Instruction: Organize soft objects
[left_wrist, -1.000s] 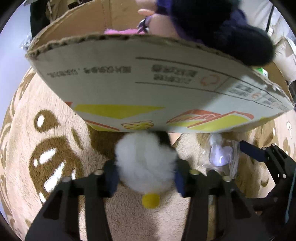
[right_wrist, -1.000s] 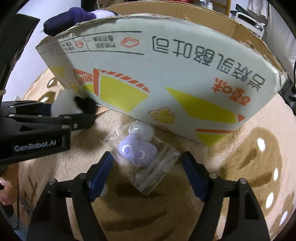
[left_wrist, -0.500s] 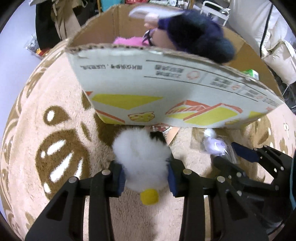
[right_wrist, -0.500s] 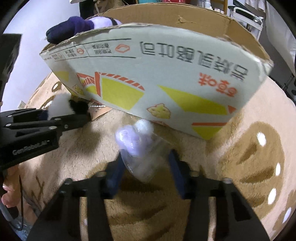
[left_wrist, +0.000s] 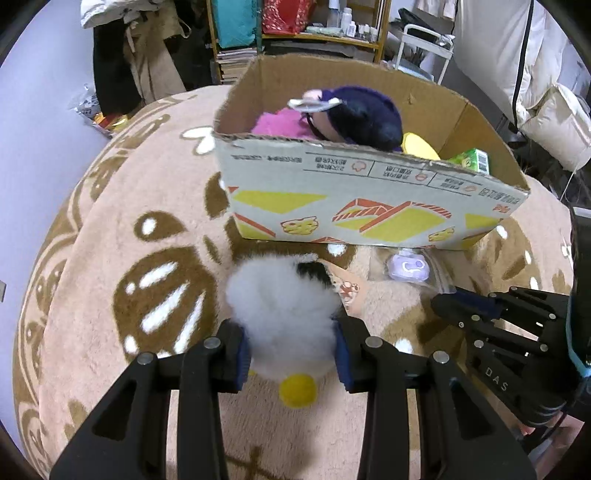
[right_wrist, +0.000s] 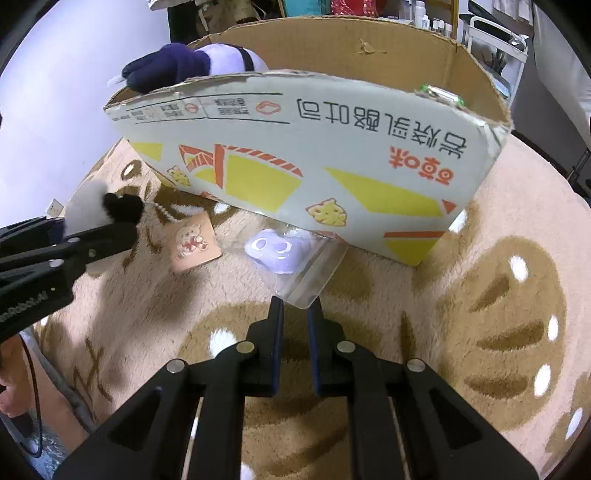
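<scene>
Sitting in the box (left_wrist: 369, 192) already: several plush toys (left_wrist: 364, 116); left gripper (left_wrist: 290, 350) jaws clamped on a white fluffy toy (left_wrist: 280, 306), right gripper (right_wrist: 295, 314) jaws pinching a bagged purple toy (right_wrist: 275, 253), both unboxed.

The right tongs (left_wrist: 448, 300) body reads "DAS". The cardboard box (right_wrist: 332, 155) carries upside-down Chinese characters (large orange and black print), not legible to me.

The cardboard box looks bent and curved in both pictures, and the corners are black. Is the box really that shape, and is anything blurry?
Left wrist view: the cardboard box bows from fisheye distortion, dark corners are the lens rim, and the dark purple plush is slightly smeared. Right wrist view: the box wall curves more, and the clear bag shows soft glare.
</scene>
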